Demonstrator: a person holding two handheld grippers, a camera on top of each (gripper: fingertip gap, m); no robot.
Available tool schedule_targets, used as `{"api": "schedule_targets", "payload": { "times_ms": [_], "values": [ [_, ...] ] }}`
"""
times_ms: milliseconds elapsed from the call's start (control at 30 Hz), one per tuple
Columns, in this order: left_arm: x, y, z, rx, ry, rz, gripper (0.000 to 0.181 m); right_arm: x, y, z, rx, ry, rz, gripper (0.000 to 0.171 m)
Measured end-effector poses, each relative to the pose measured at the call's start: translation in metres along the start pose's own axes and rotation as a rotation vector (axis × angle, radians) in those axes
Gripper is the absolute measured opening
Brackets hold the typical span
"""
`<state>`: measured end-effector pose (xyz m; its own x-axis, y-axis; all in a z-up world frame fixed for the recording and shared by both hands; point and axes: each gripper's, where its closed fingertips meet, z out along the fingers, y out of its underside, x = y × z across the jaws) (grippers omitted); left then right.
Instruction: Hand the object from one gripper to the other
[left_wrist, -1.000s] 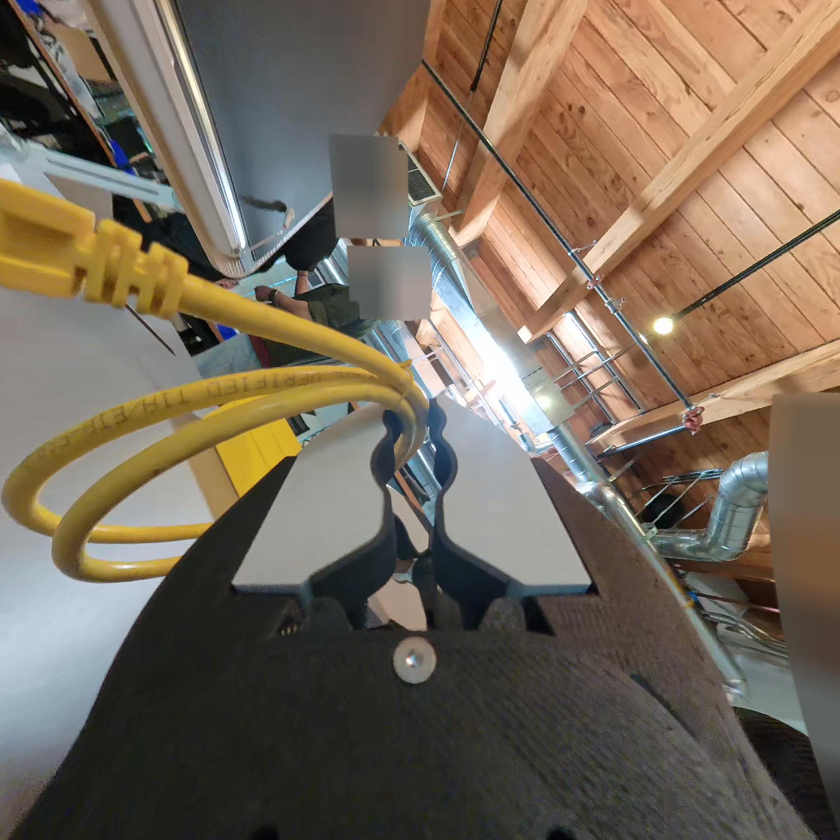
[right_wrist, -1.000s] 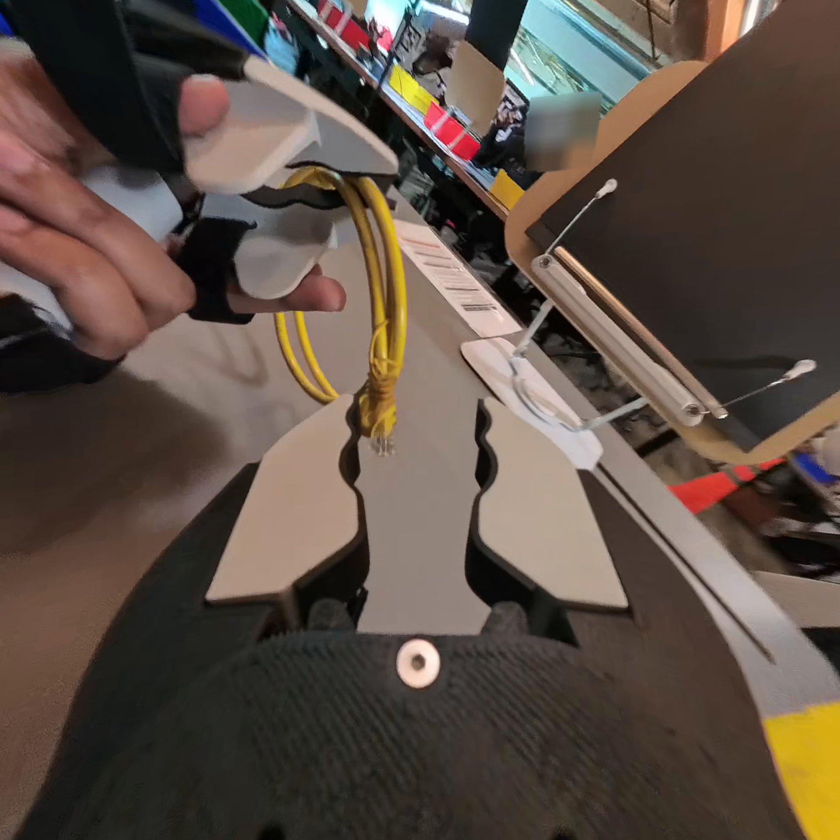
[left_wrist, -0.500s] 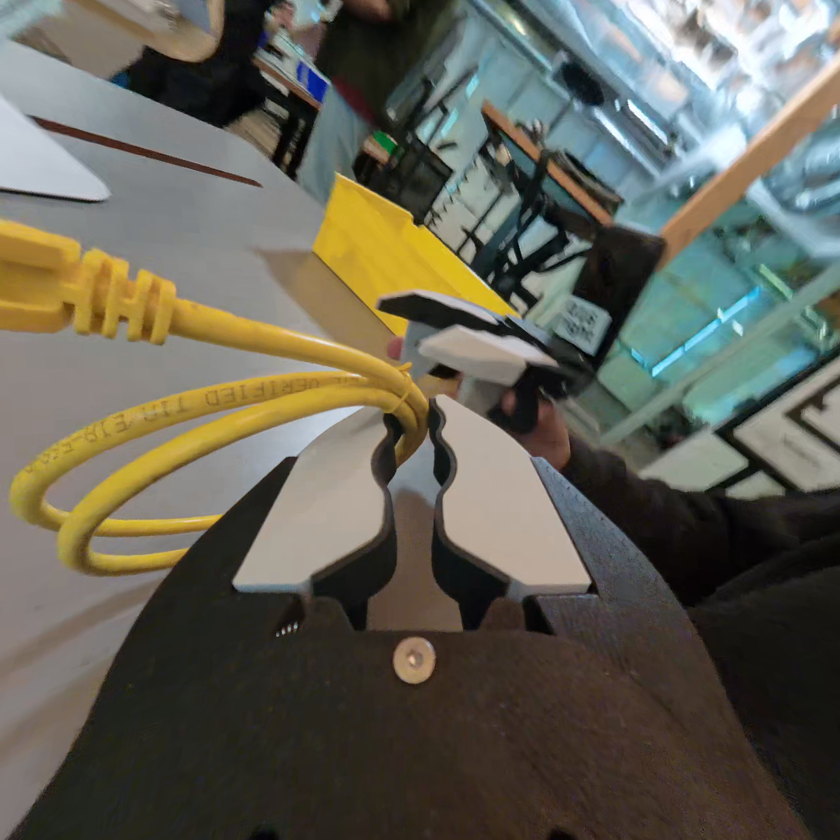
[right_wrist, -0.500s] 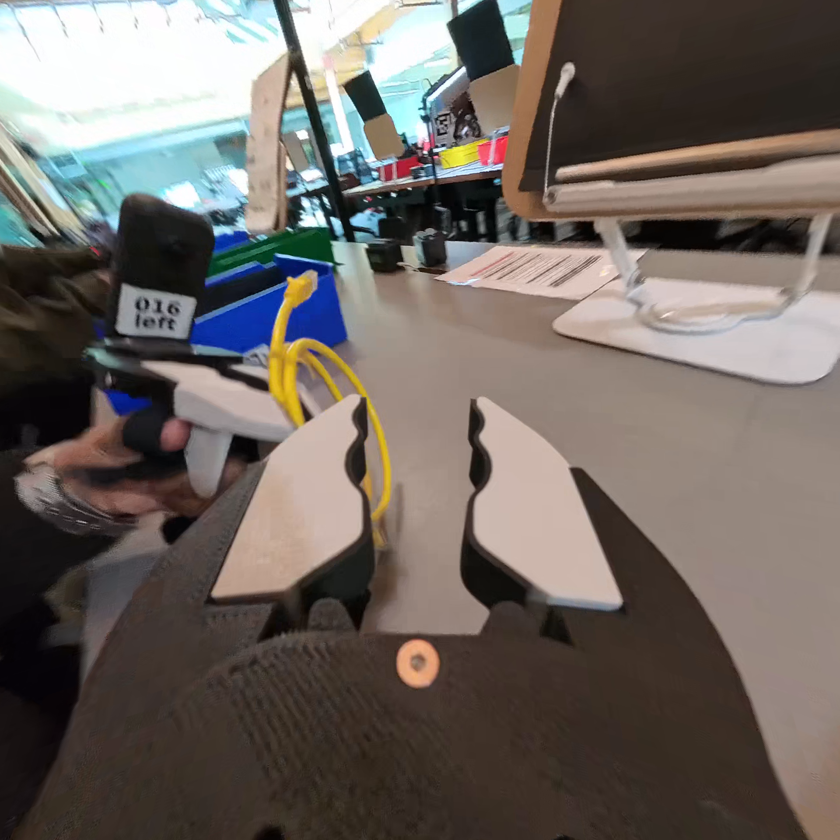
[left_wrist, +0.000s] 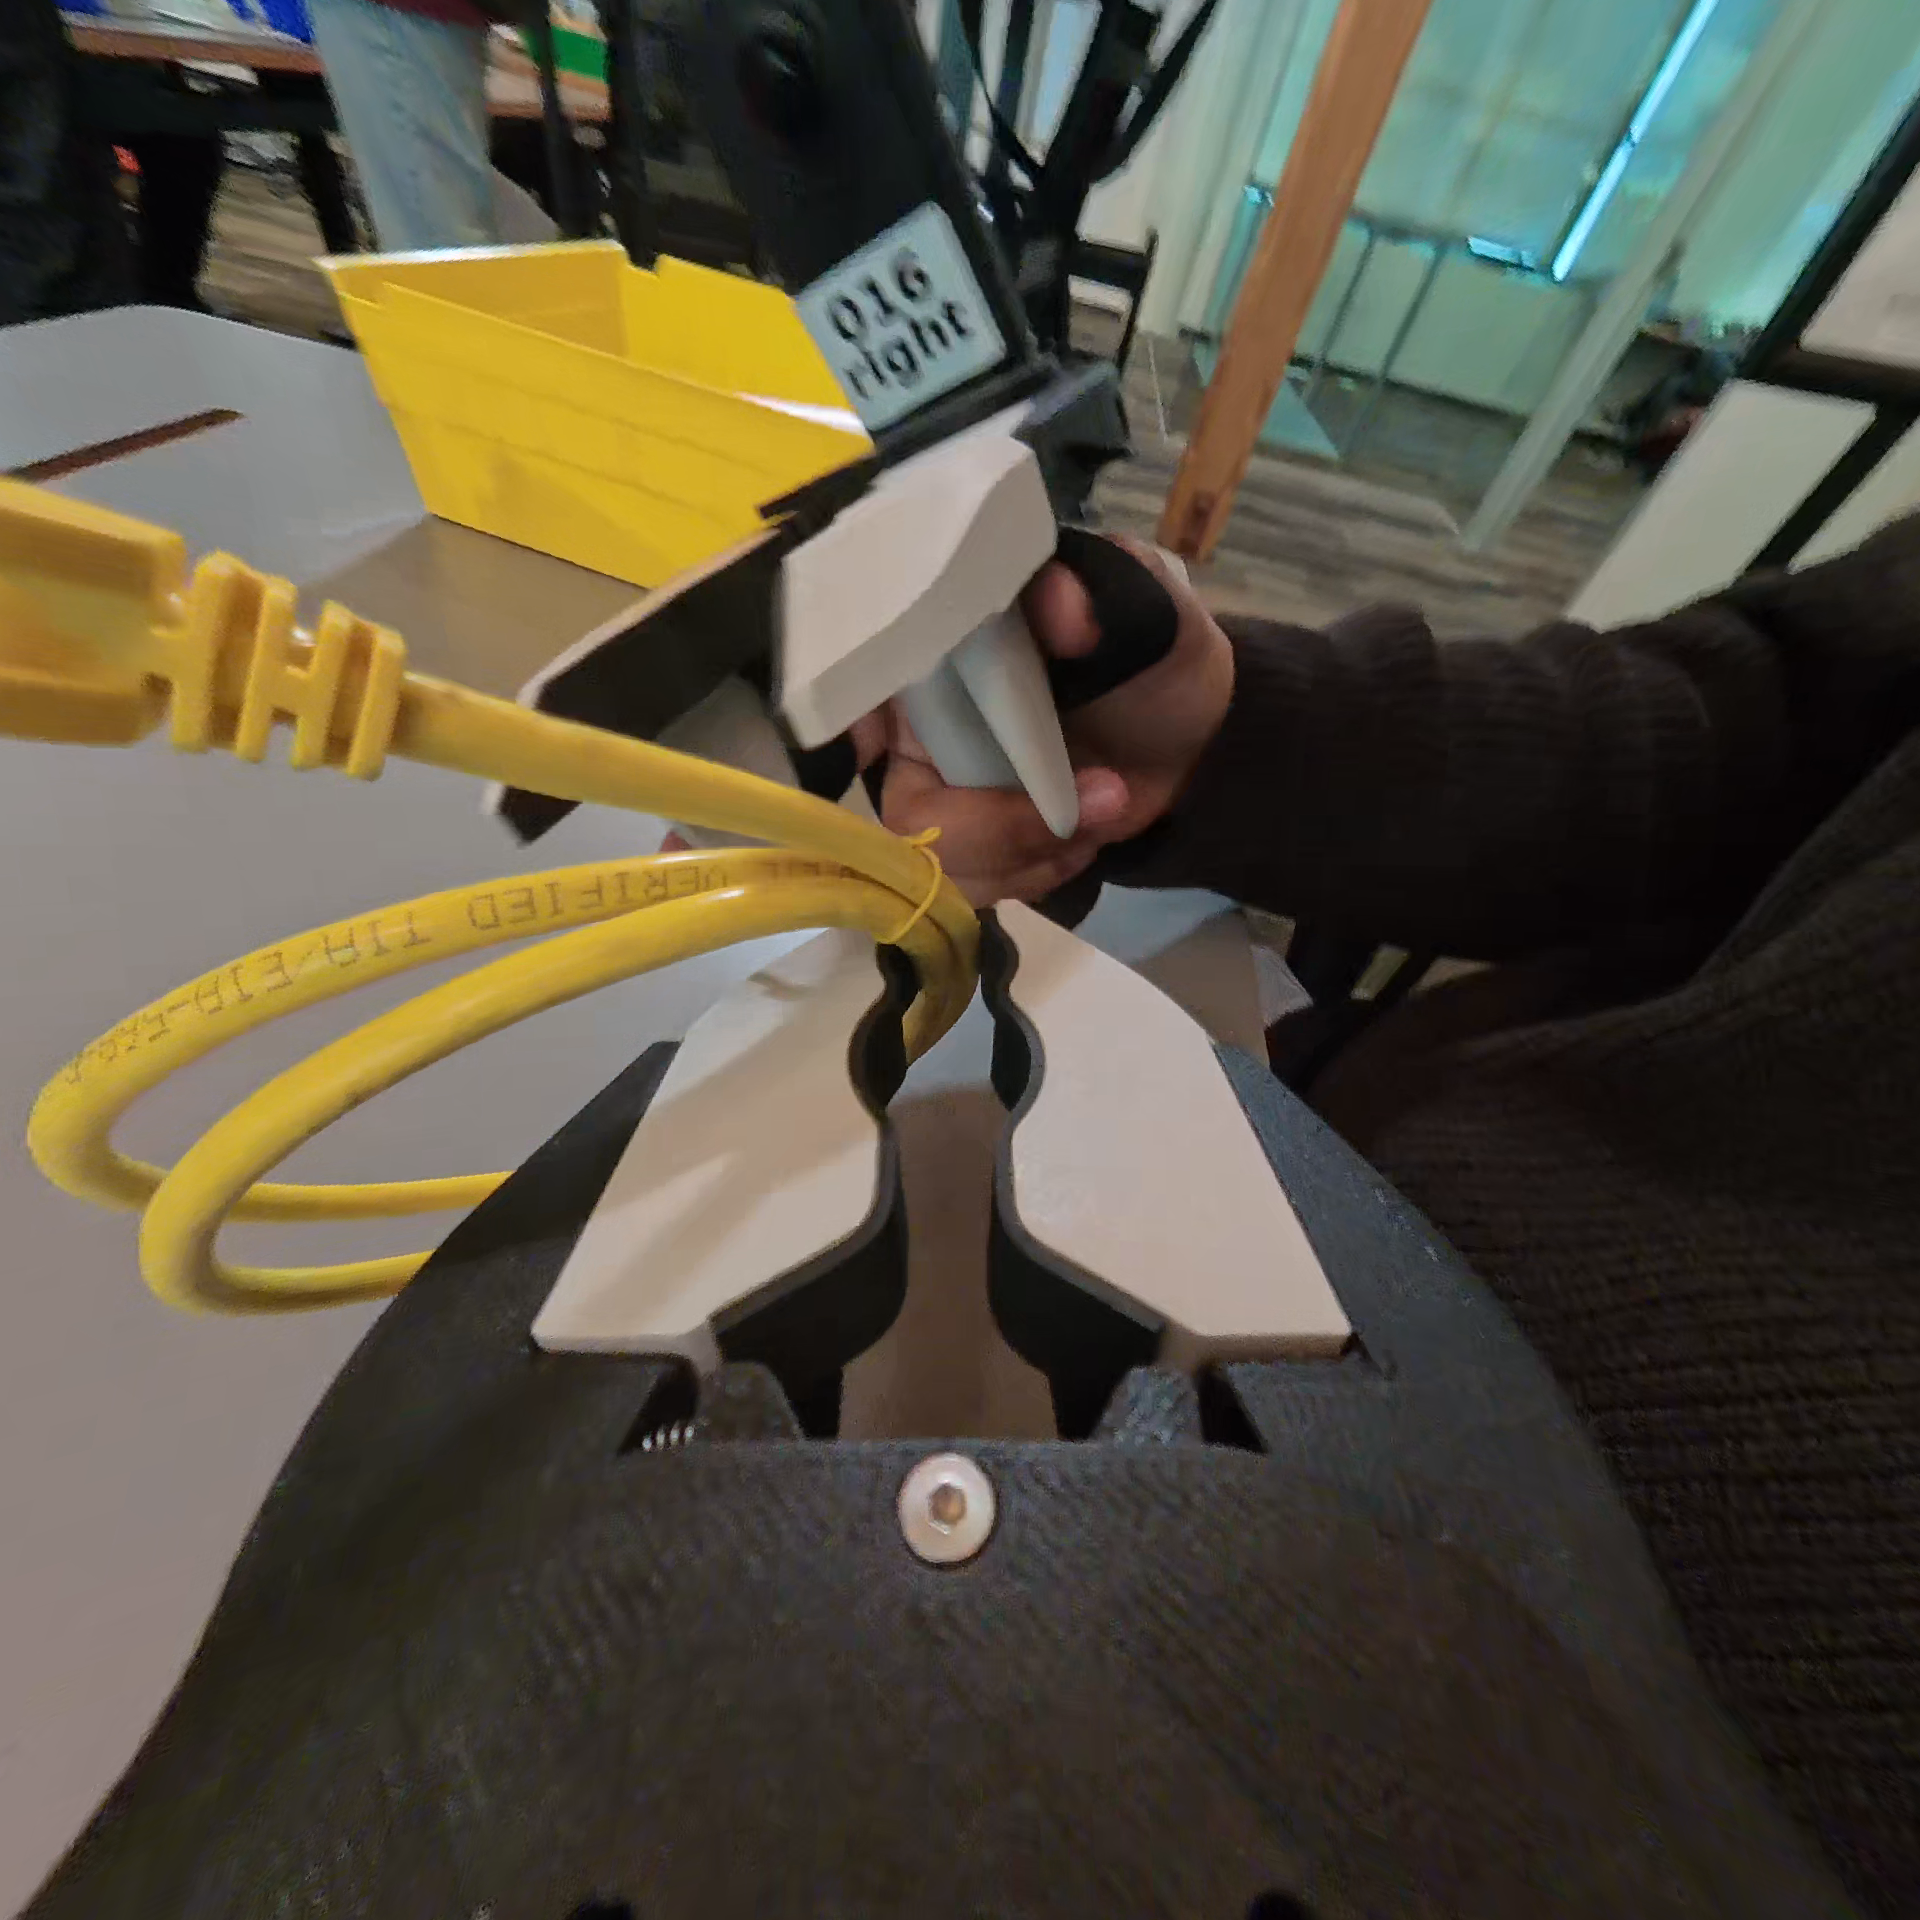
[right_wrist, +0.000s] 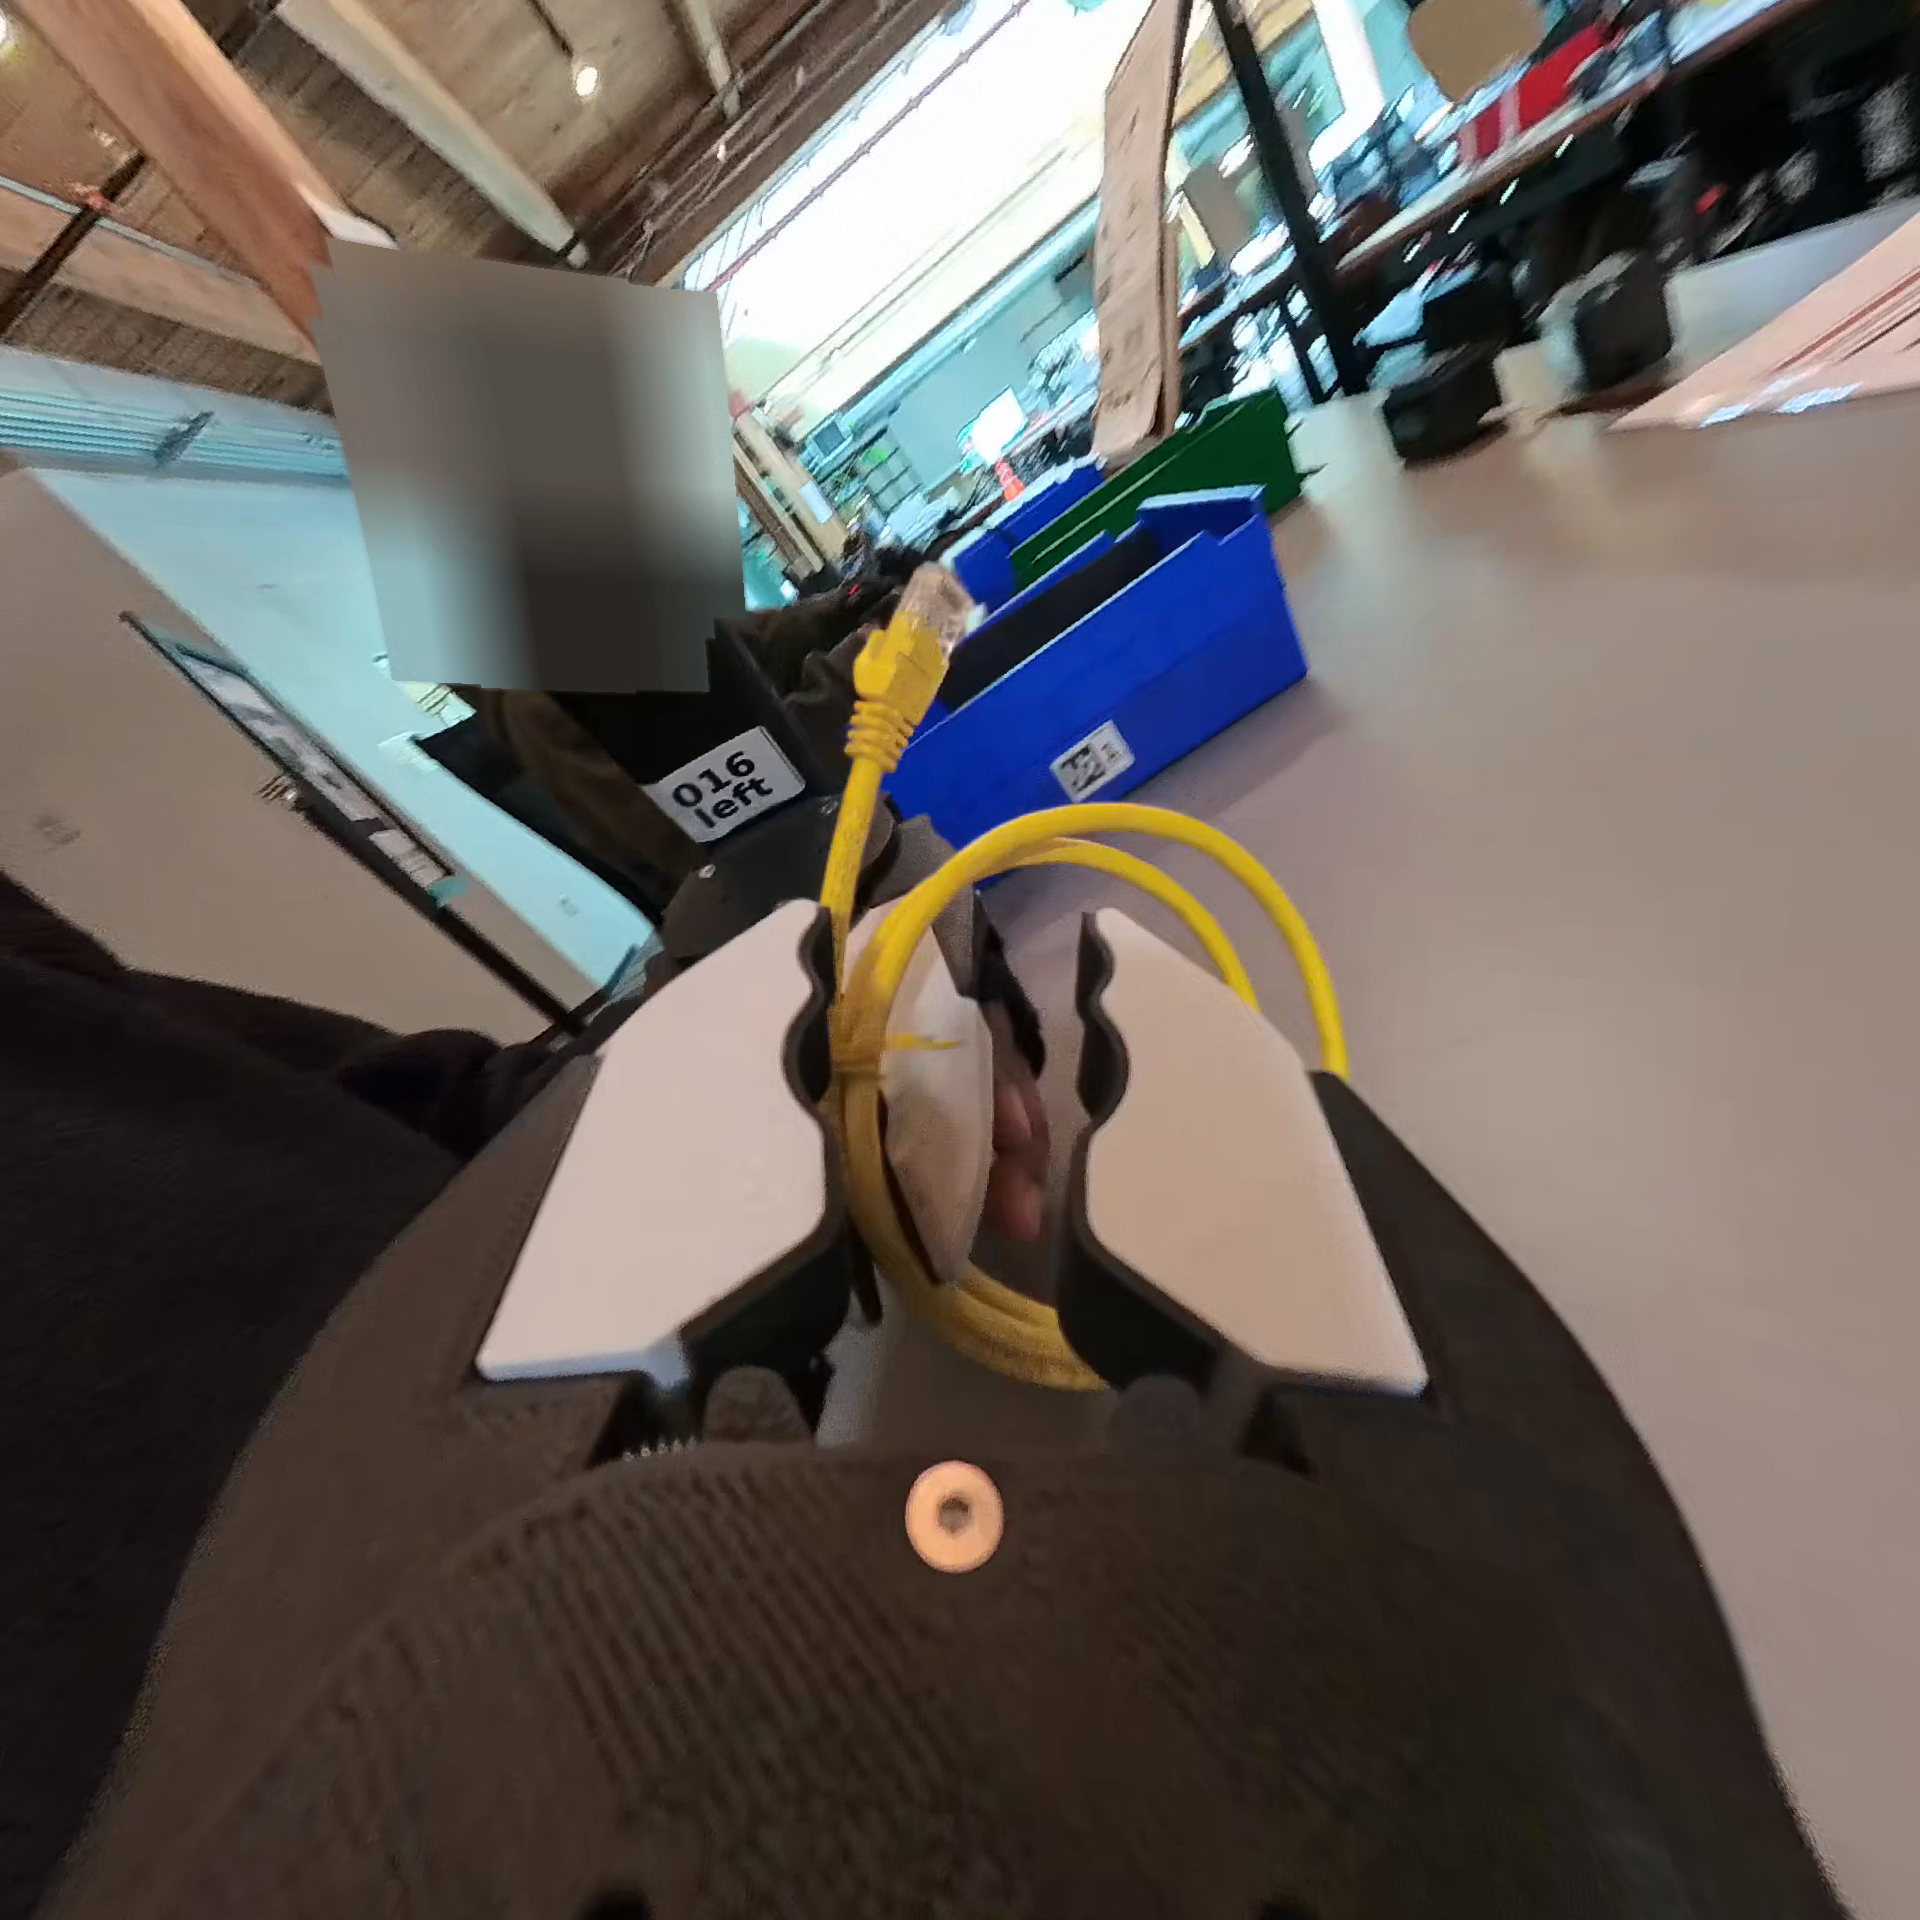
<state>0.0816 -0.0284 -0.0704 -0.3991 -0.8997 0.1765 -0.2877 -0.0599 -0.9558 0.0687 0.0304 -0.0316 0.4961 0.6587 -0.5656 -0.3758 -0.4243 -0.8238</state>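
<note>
A coiled yellow network cable (left_wrist: 436, 966), bound with a thin tie, hangs from my left gripper (left_wrist: 940, 961), which is shut on the bundle at its fingertips. One plug (left_wrist: 94, 634) sticks out to the left. My right gripper (left_wrist: 582, 748), held by a hand, hovers just beyond the left one. In the right wrist view my right gripper (right_wrist: 951, 966) is open, its jaws on either side of the cable (right_wrist: 1195, 862) and of one left gripper finger (right_wrist: 935, 1132). The bundle lies close along the right gripper's left finger. The plug (right_wrist: 904, 655) points up.
A yellow bin (left_wrist: 582, 395) stands on the grey table (left_wrist: 125, 935) behind the right gripper. A blue bin (right_wrist: 1122, 675) and a green bin (right_wrist: 1174, 468) stand farther along the table (right_wrist: 1610, 831). A person's dark sleeve (left_wrist: 1507, 790) fills the right side. Spacing between my two grippers at the tips: around 6 centimetres.
The right gripper has closed in on the left one; its open jaws now straddle the cable, which was beside them before. The left gripper keeps its grip.
</note>
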Motion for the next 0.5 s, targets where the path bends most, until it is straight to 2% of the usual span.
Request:
{"api": "schedule_targets", "payload": {
  "times_ms": [167, 267, 500],
  "values": [
    [0.022, 0.011, 0.009, -0.07, 0.09, 0.042, 0.01, -0.02, 0.019, 0.004, -0.12, -0.175, 0.168, 0.043],
    [0.028, 0.015, 0.009, -0.101, 0.118, 0.05, 0.01, -0.027, 0.032, 0.006, -0.2, -0.229, 0.225, 0.047],
    [0.029, 0.018, 0.007, -0.117, 0.113, 0.079, 0.012, -0.024, 0.035, 0.011, -0.208, -0.195, 0.201, 0.029]
  ]
}}
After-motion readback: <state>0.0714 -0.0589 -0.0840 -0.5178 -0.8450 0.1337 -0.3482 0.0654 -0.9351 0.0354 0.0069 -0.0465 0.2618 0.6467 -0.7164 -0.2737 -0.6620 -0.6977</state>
